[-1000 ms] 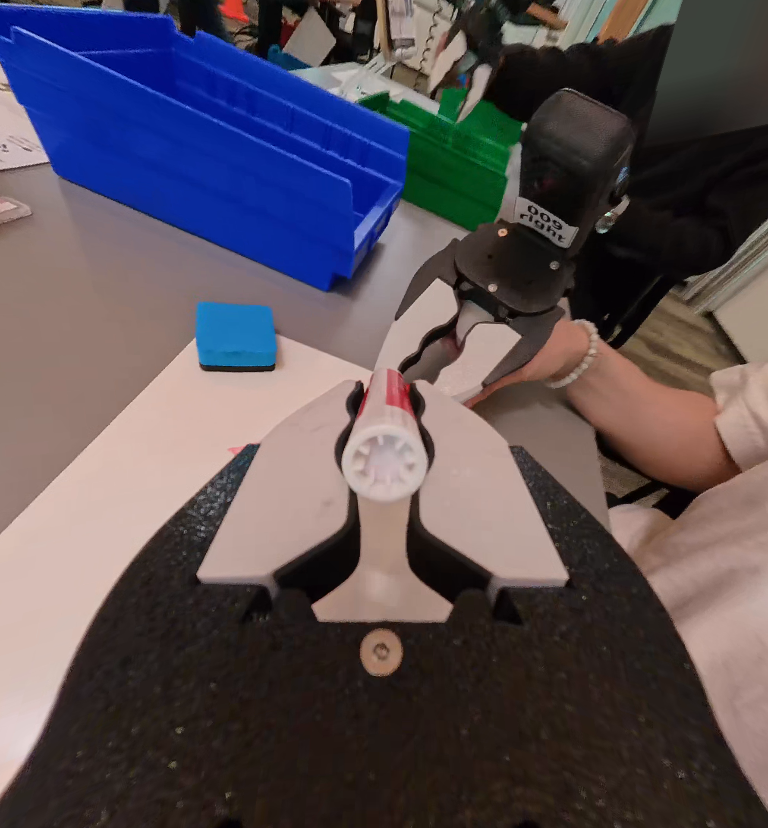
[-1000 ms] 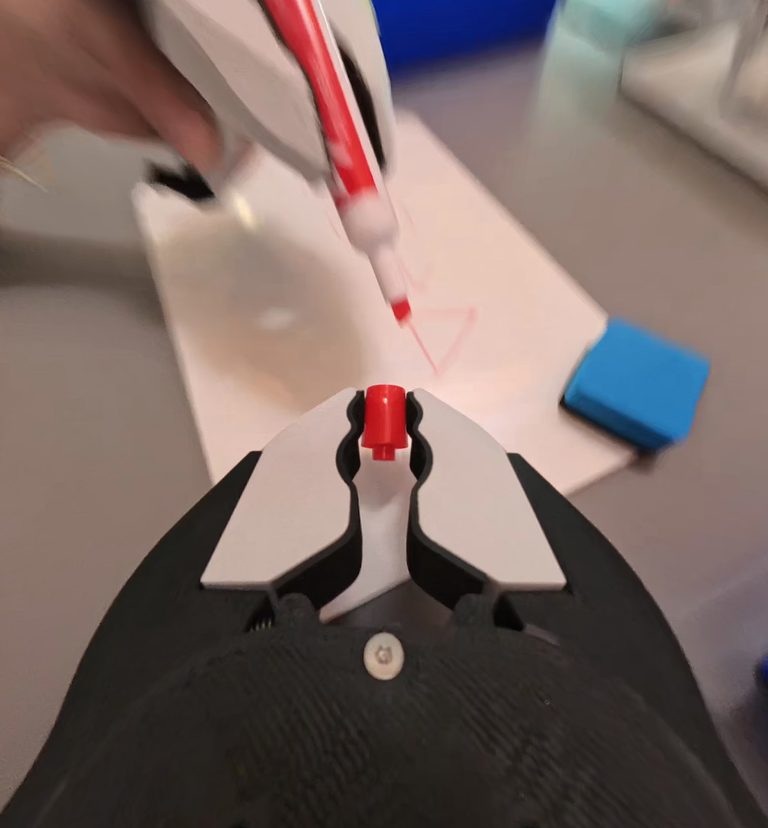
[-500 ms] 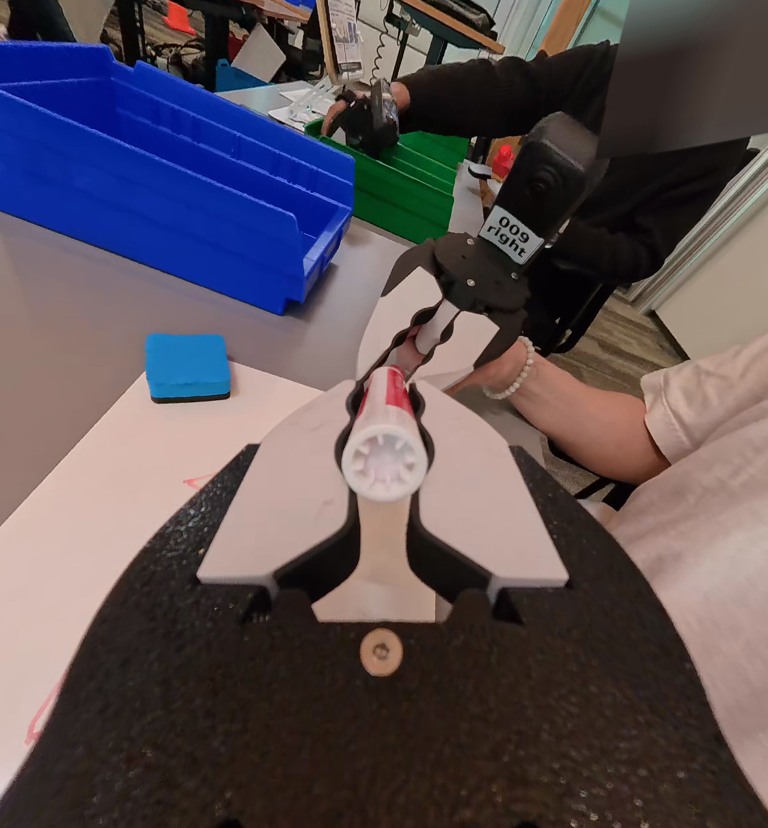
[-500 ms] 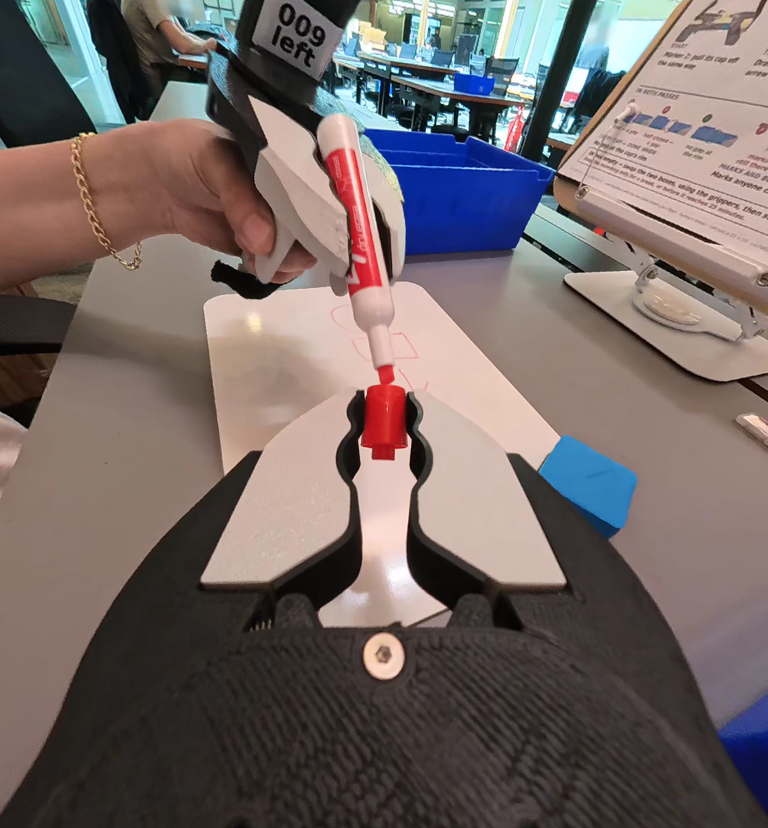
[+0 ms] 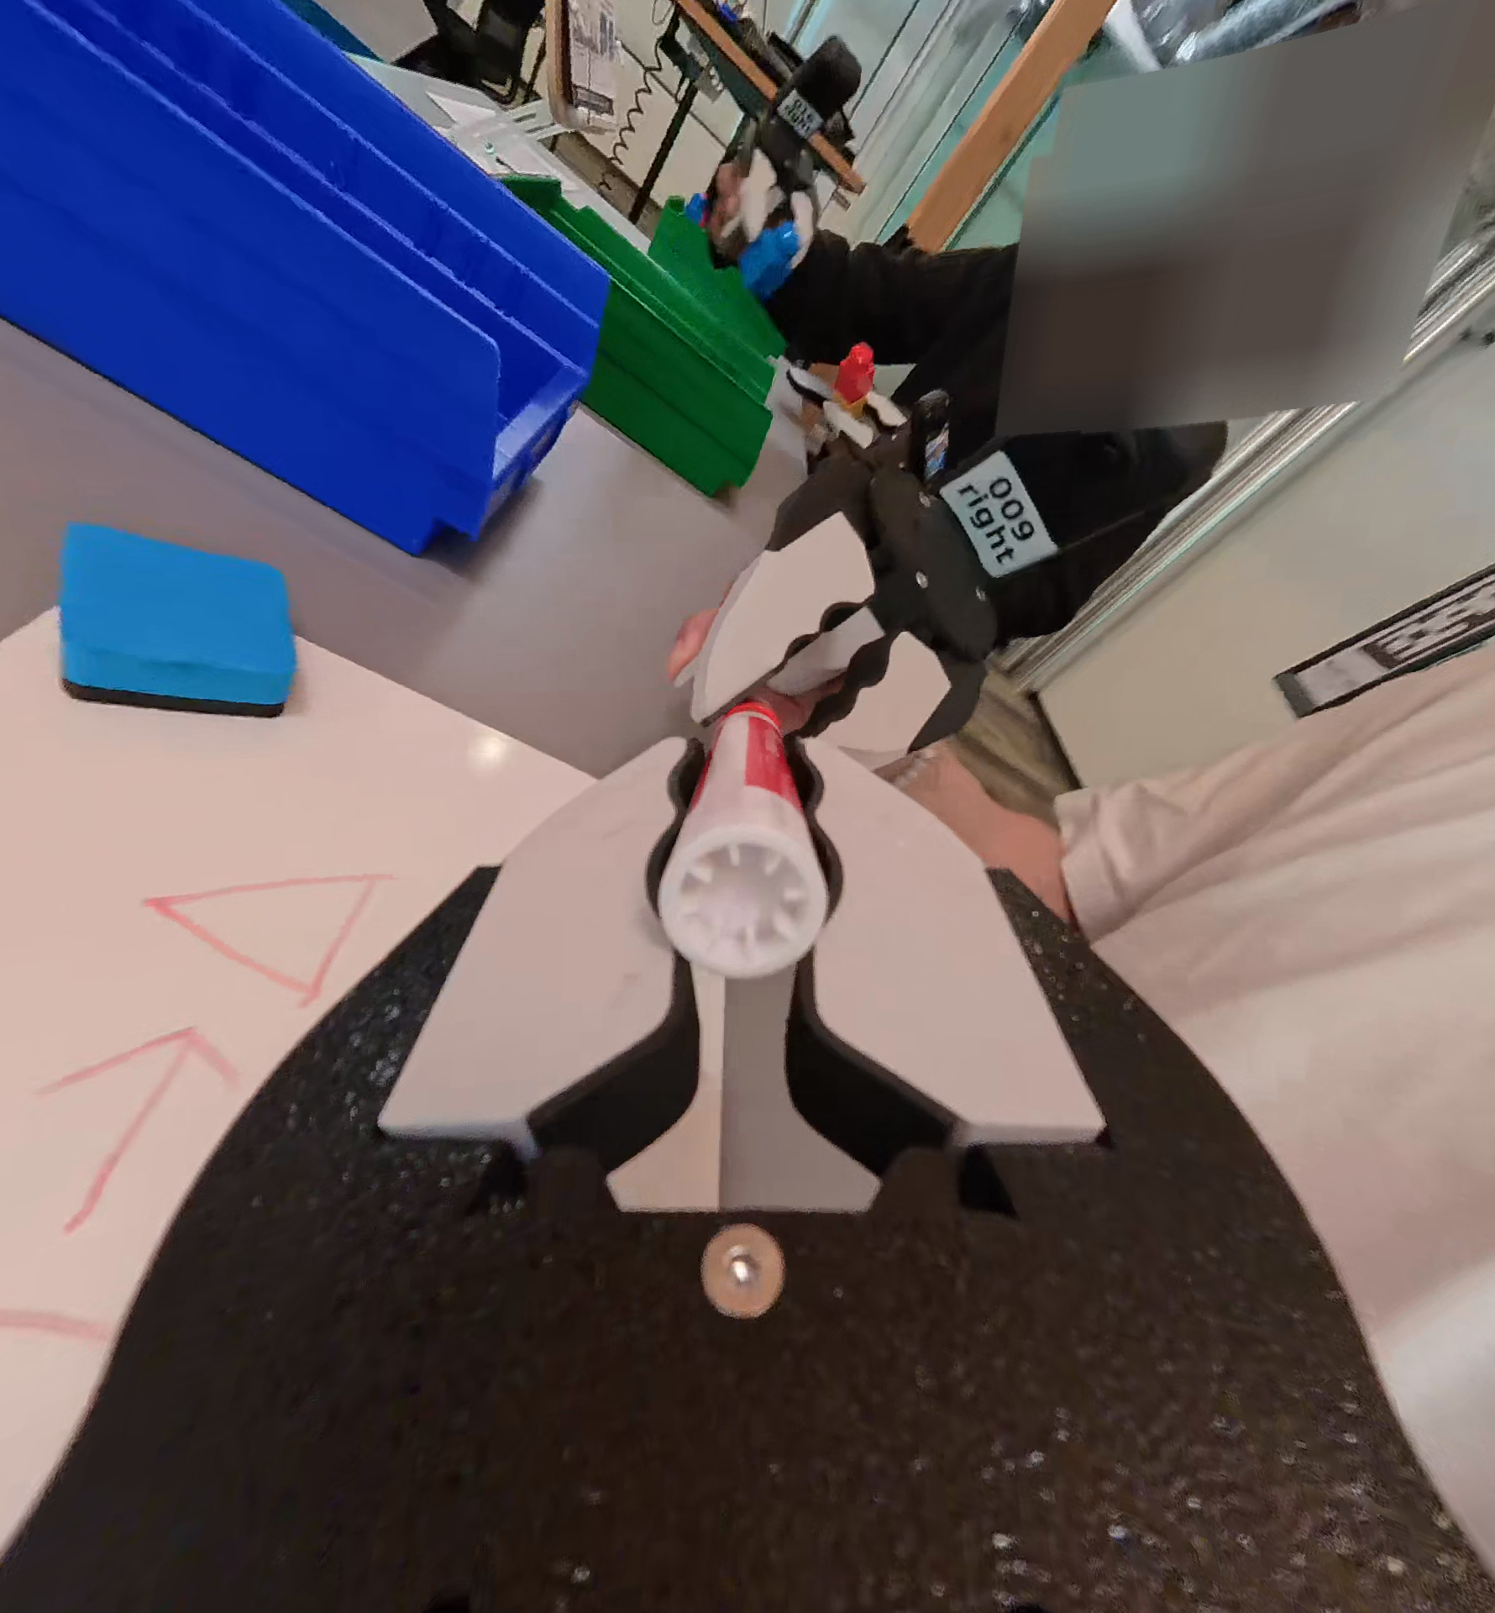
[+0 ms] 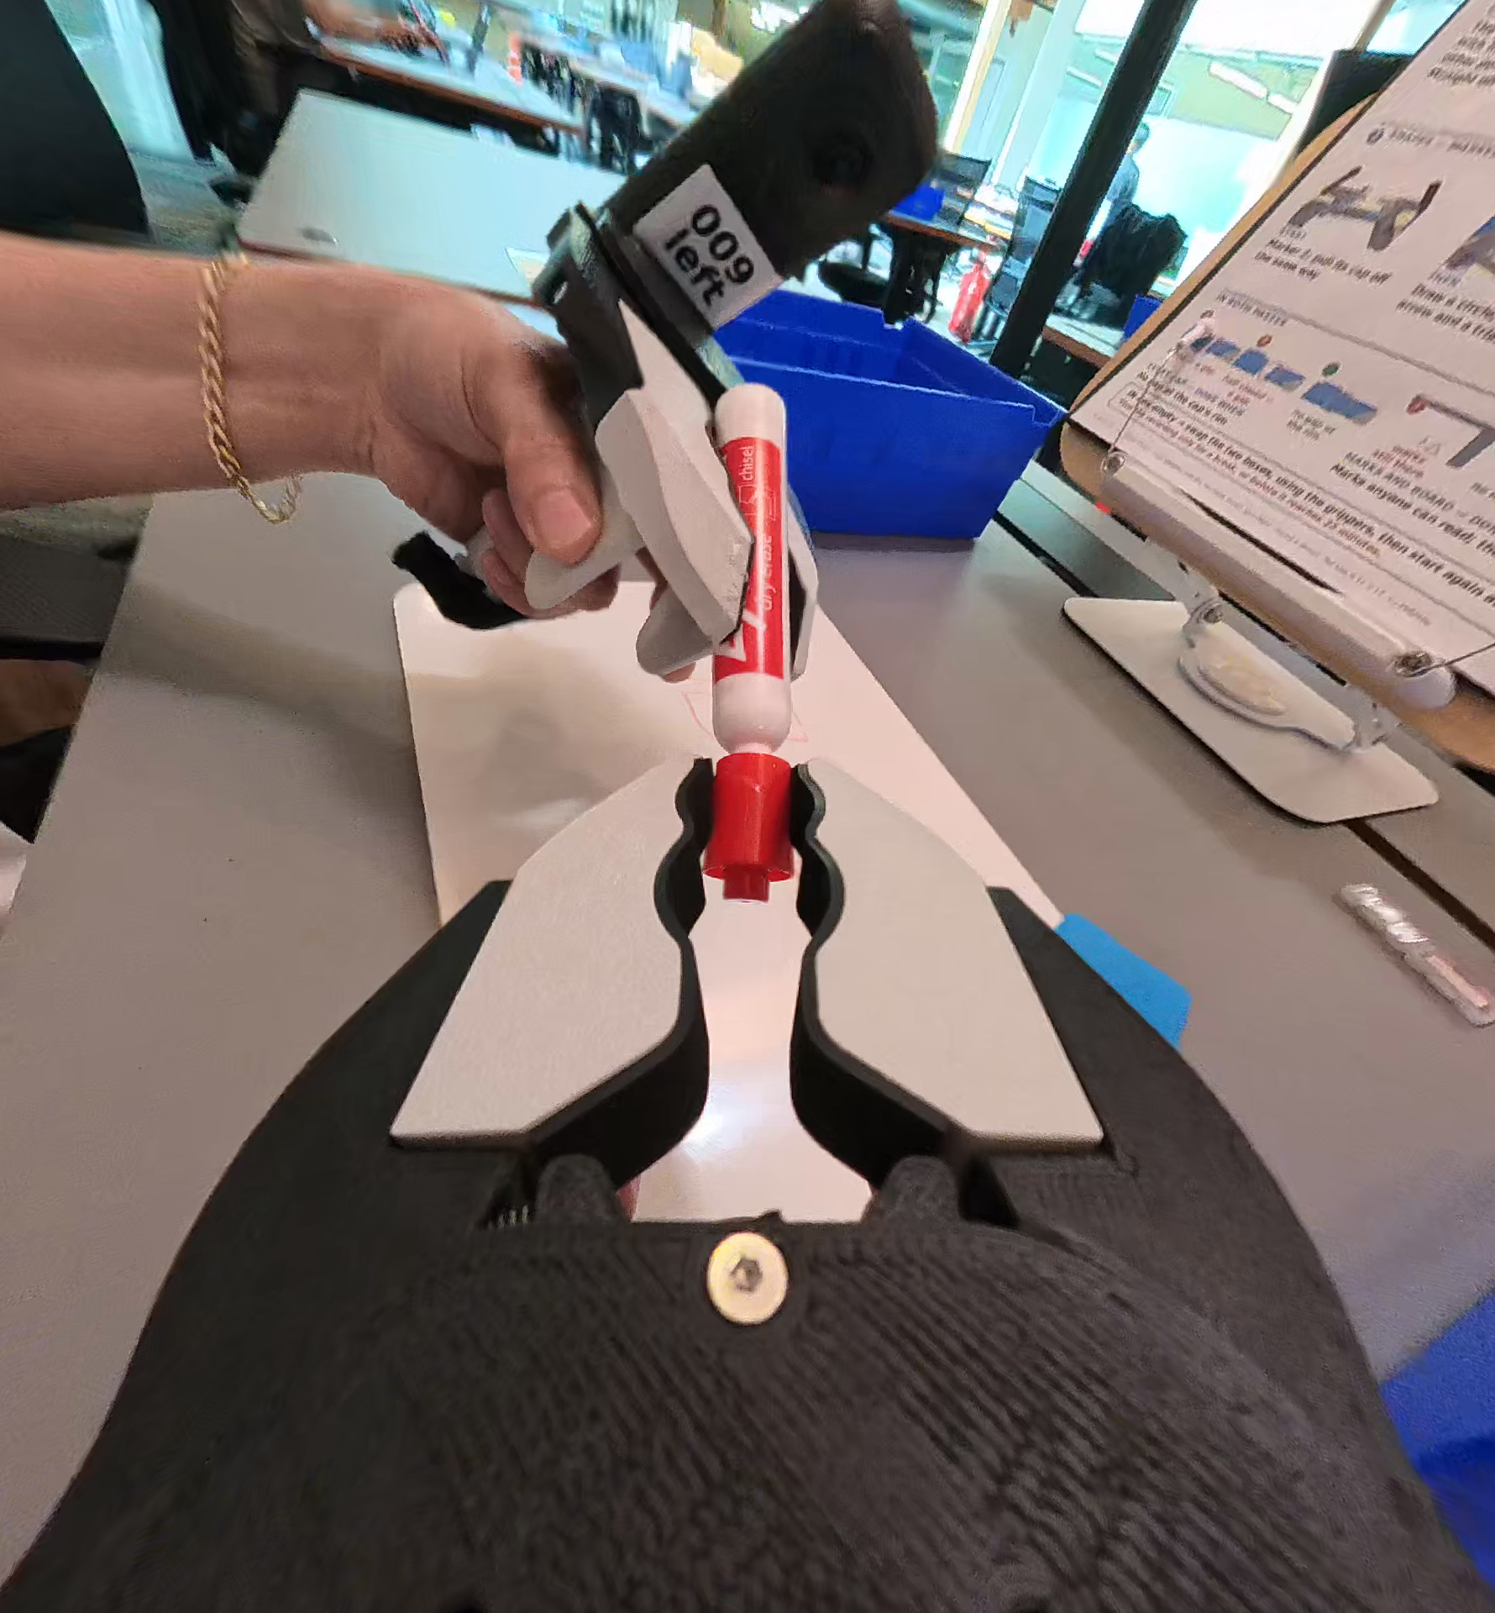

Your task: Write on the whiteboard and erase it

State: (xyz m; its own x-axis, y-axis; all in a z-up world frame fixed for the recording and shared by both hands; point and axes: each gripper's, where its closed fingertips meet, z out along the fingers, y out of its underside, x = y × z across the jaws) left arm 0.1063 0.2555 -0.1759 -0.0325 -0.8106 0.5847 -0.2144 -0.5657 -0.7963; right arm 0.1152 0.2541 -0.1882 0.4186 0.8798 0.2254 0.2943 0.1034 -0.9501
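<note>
Whiteboard [image 5: 430,812] flat on the grey surface [image 6: 220,873], already carrying red marks: a triangle [image 5: 273,930] and an arrow [image 5: 137,1104] plainly readable in the left wrist view. Above it, marker [image 6: 751,576] clenched in the jaws of the left gripper [image 6: 726,637], barrel gripped around its middle, nib end pointed down into the red cap [image 6: 748,816]. Cap pinched at its sides in the jaws of the right gripper [image 6: 748,829], mouth up, meeting the white neck of the marker; not clear whether fully seated. Blue eraser [image 5: 175,618] parked on the far corner of the board, untouched, well apart from both grippers. Blue bin [image 5: 273,288] and green bin [image 5: 683,384] behind on the same surface; instruction sheet on a stand [image 6: 1337,454] to the right.

Marker: light, stiff, smooth plastic, likely to swivel or slide if pinched near one end, so best held mid-barrel as here. Cap: small, hard, slick, apt to pop out under a skewed push; best pressed straight along the barrel. Eraser: soft foam top over a dark felt base, light, easily squashed; best taken across its two long sides, felt face kept down. Board: thin, rigid, glossy, probably prone to sliding on the surface under a hard wipe.
</note>
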